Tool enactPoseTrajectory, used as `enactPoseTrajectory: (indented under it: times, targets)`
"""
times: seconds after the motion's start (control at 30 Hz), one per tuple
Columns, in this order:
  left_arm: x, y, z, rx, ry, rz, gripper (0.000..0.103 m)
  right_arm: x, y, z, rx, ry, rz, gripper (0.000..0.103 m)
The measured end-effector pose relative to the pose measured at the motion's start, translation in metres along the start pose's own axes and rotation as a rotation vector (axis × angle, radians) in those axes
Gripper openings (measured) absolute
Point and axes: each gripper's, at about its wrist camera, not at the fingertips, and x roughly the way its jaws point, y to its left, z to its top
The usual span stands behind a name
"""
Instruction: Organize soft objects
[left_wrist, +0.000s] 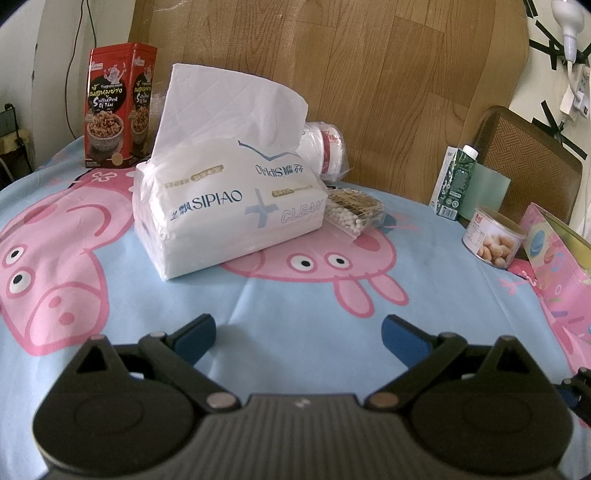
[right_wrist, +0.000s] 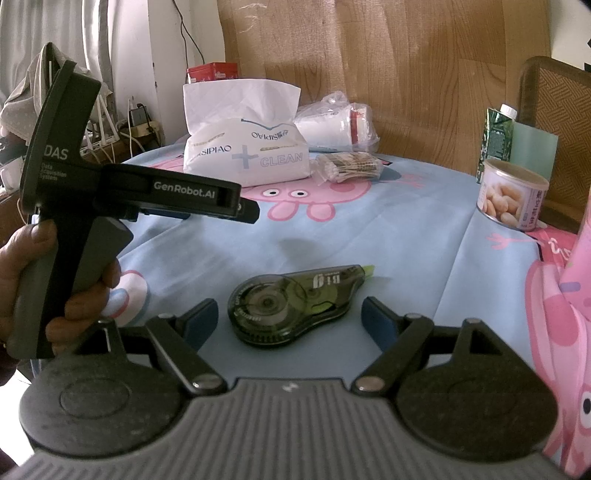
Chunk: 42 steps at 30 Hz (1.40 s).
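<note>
- Tissue pack (left_wrist: 229, 206), the softest thing in sight, sat toward the far side of the table on the cartoon tablecloth (left_wrist: 295, 295), one sheet standing up out of its slit top.
- Just beside it, at its right end, lay a clear bag of cotton swabs (left_wrist: 354, 214), and behind that a plastic-wrapped white roll (left_wrist: 325, 147); whether the bag touched the pack I could not tell.
- Nothing looked gathered or moved yet, so the sorting seemed to be at its very start, with every soft item left to handle.
- Left gripper (left_wrist: 299, 332) hung above bare cloth, its jaws spread wide and holding nothing, well short of the pack.
- Right gripper (right_wrist: 288, 317) was likewise wide open and empty; a green correction-tape dispenser (right_wrist: 295, 299) lay on the cloth between its fingers, untouched as far as I could see.
- A hand (right_wrist: 22, 280) held the left tool's grip at that view's left edge.
- Of the containers, a red snack tin (left_wrist: 118, 107) stood closed, a can (left_wrist: 491, 236) showed only its label, and a capped carton (left_wrist: 458, 181) stood behind it.
</note>
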Motion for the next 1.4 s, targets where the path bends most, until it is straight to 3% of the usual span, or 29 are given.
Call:
enactPoseTrajectory:
  times: [0.33,0.43,0.7,0.9,1.13,1.27,1.4]
  targets:
    - [-0.001,-0.001,0.004,-0.022,0.03,-0.041,0.1,0.0,0.001,0.0,-0.009,0.001,-0.007,0.083]
    - [-0.006,-0.007,0.004,-0.042,0.051,-0.101,0.098,0.0,0.003,-0.001,-0.019,-0.003,-0.016,0.075]
    - [-0.025,-0.035,0.006,-0.023,0.087,-0.276,0.097,-0.001,0.003,-0.001,-0.019,-0.002,-0.017,0.075]
    - [-0.024,-0.049,0.002,-0.023,0.161,-0.38,0.097,-0.002,0.003,-0.001,-0.03,0.002,-0.012,0.075]
    - [-0.014,-0.06,-0.007,-0.006,0.23,-0.4,0.095,-0.006,0.003,-0.002,-0.041,0.004,-0.001,0.075]
    - [-0.015,-0.065,-0.01,0.023,0.224,-0.389,0.094,-0.008,0.001,-0.002,-0.035,-0.002,0.001,0.075]
    - [-0.016,-0.068,-0.011,0.035,0.224,-0.393,0.086,-0.011,-0.001,-0.003,-0.016,-0.014,0.0,0.075]
